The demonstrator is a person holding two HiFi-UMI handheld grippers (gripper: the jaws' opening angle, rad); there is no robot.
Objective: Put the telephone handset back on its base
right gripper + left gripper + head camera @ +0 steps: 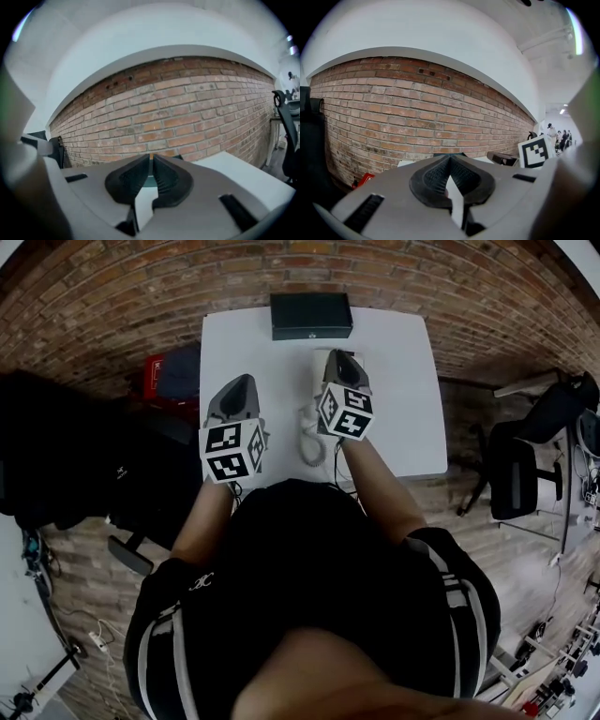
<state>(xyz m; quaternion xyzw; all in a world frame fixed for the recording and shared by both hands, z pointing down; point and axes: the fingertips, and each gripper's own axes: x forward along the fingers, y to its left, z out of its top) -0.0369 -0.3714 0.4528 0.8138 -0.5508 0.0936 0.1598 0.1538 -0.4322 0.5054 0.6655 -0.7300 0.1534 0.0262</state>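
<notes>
The left hand-held gripper (246,381) (450,159) and the right hand-held gripper (347,360) (151,157) are hovering over the white bench (403,409), both clenched on nothing. The telephone (319,367) is lying mostly hidden under the right one, its coiled cord (308,444) trailing beside it. I cannot tell whether the handset is sitting on its base.

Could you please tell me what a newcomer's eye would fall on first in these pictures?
The black-and-white marker cubes stand out first, one on the left gripper and one on the right gripper. The two are side by side over the white table, both shut and empty. A curly telephone cord lies by the right one, and a dark box sits at the table's far edge by the brick wall.
</notes>
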